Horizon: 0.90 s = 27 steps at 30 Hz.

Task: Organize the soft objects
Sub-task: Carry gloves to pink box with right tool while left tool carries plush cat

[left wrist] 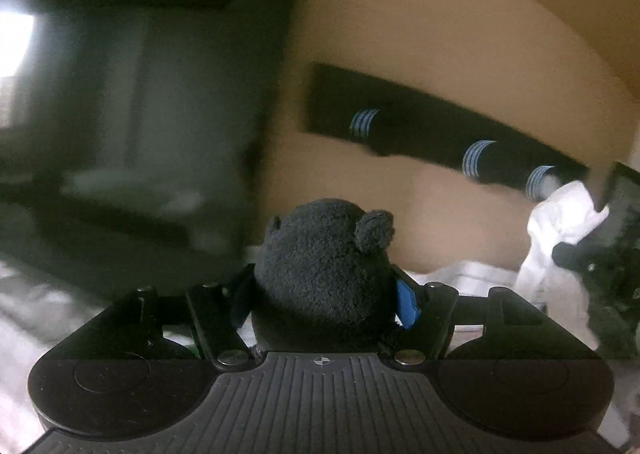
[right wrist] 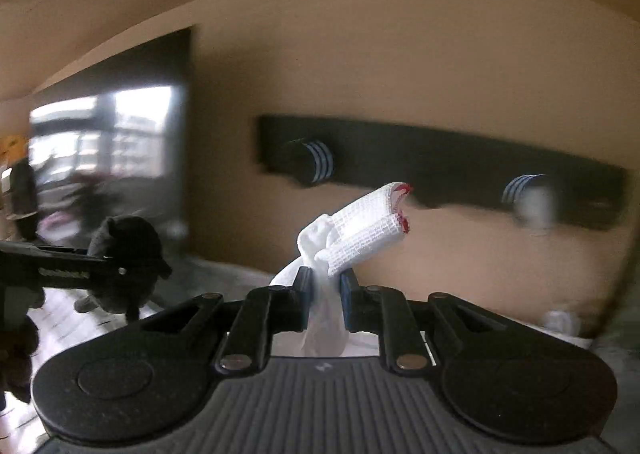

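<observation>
So both my hands are loaded right now. My left gripper [left wrist: 326,300] is clamped around a dark plush toy [left wrist: 326,266], sitting bottom centre of the left wrist view with its round ears poking up; the blue pads squeeze its sides, so the jaws stay fairly wide just because the toy is fat. My right gripper [right wrist: 326,296] is nearly closed, pinching a white sock [right wrist: 352,238] by its bunched middle, so the ribbed cuff with the red edge sticks up and forward, centre of the right view, while the rest hangs below the jaws.

Grabbing the soft stuff by the thick part makes sense to me, less chance of slipping out. Both look lifted clear of the pale bedding [left wrist: 460,274] along the lower edge, I'd guess for carrying somewhere to sort.

Count: one plush, one sock in the jaws. On the tan wall [right wrist: 400,53] there's a black rack [left wrist: 420,125] with blue-striped knobs, three in the left view, two in the right. Everything's blurry, so no finer detail.
</observation>
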Each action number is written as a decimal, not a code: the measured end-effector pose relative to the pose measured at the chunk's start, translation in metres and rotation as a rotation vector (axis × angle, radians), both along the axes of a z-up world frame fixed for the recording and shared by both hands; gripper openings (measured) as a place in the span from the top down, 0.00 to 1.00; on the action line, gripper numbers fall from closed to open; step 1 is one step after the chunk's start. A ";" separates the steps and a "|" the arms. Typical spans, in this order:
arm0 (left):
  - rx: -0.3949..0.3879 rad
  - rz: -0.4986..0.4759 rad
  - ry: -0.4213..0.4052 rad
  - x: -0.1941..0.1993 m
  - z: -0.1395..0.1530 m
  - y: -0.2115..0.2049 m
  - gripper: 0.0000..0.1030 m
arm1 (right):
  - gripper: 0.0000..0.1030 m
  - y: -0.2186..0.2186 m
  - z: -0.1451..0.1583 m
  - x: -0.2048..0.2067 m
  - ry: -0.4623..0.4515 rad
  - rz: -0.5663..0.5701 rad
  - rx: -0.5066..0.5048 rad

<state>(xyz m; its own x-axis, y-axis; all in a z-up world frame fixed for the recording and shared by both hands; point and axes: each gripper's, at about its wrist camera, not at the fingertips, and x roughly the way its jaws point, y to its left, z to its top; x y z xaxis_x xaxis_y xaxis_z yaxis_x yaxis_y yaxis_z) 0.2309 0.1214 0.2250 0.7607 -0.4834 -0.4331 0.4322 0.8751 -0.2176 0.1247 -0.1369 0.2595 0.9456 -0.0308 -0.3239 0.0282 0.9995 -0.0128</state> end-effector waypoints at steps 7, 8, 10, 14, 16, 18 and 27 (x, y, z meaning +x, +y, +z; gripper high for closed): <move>-0.008 -0.252 0.110 0.005 -0.024 -0.120 0.29 | 0.85 -0.071 -0.024 -0.018 0.033 -0.181 0.035; -0.003 -0.278 0.123 0.005 -0.030 -0.135 0.29 | 0.85 -0.077 -0.026 -0.019 0.038 -0.195 0.042; 0.000 -0.336 0.162 0.005 -0.051 -0.167 0.29 | 0.85 -0.091 -0.029 -0.022 0.045 -0.223 0.048; 0.020 -0.403 0.217 -0.001 -0.094 -0.216 0.29 | 0.85 -0.118 -0.030 -0.020 0.055 -0.260 0.043; 0.087 -0.432 0.214 -0.010 -0.119 -0.241 0.28 | 0.85 -0.125 -0.035 -0.017 0.067 -0.272 0.060; 0.202 -0.438 0.197 -0.014 -0.141 -0.264 0.27 | 0.85 -0.136 -0.045 -0.009 0.094 -0.280 0.113; 0.411 -0.497 0.123 -0.016 -0.161 -0.266 0.25 | 0.85 -0.173 -0.138 0.049 0.393 -0.242 0.454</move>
